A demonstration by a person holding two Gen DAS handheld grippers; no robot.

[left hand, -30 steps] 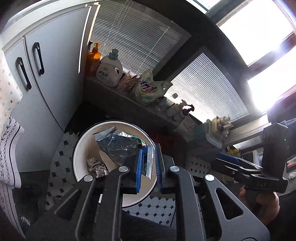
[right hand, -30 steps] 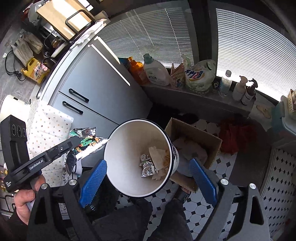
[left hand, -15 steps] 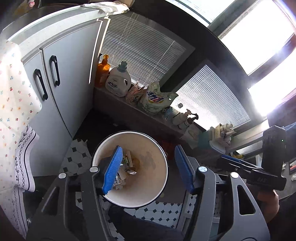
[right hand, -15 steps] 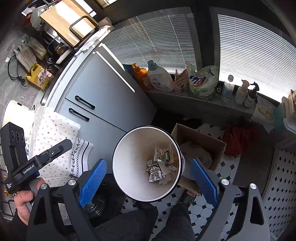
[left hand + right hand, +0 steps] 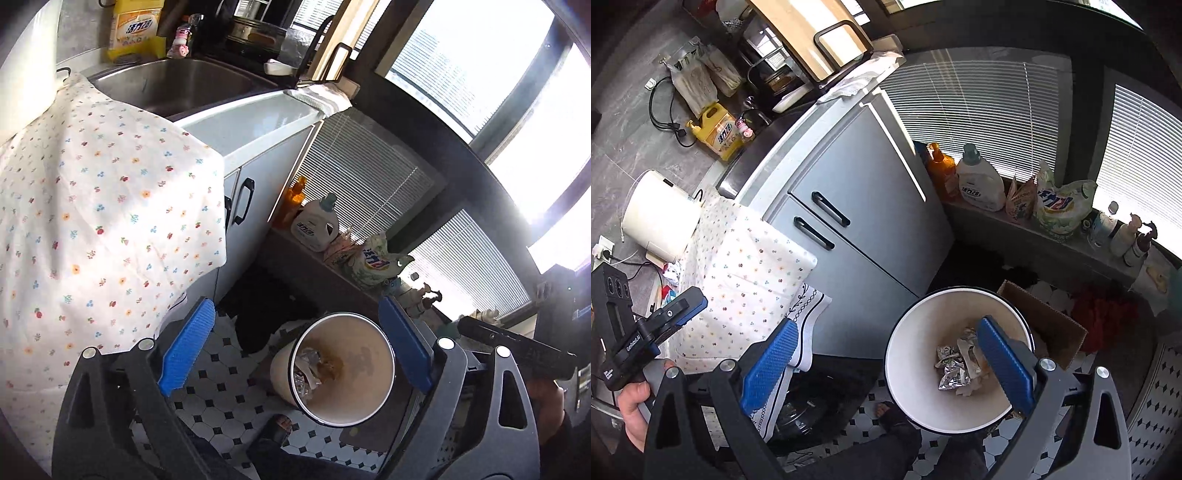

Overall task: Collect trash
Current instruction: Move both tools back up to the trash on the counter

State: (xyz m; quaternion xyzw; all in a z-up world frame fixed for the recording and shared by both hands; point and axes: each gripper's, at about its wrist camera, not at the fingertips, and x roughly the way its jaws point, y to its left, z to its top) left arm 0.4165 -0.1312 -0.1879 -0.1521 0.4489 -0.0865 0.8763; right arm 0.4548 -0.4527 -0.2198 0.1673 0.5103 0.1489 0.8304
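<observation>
A white trash bin (image 5: pixel 364 393) with a dark rim stands on the tiled floor, below and ahead of both grippers. Crumpled foil wrappers (image 5: pixel 308 369) and paper lie at its bottom. My left gripper (image 5: pixel 295 314) hangs above the bin's left side, its blue pads far apart and still opening, with nothing between them. From the right wrist, the bin (image 5: pixel 916 354) and the trash (image 5: pixel 951 369) sit low right. My right gripper (image 5: pixel 888 325) is wide and still opening, also holding nothing. Each gripper shows in the other's view: the right (image 5: pixel 517 347), the left (image 5: pixel 657 325).
A floral cloth (image 5: pixel 92 221) hangs over the counter beside a steel sink (image 5: pixel 177 85). Grey cabinet doors (image 5: pixel 857 236) stand left of the bin. Detergent bottles (image 5: pixel 982 181) line a low ledge. A cardboard box (image 5: pixel 1052 325) sits behind the bin. A person's foot (image 5: pixel 890 413) is nearby.
The left gripper held a foil wrapper over the bin, then let it drop in and spread its jaws. Both grippers have since risen and drawn back from the bin.
</observation>
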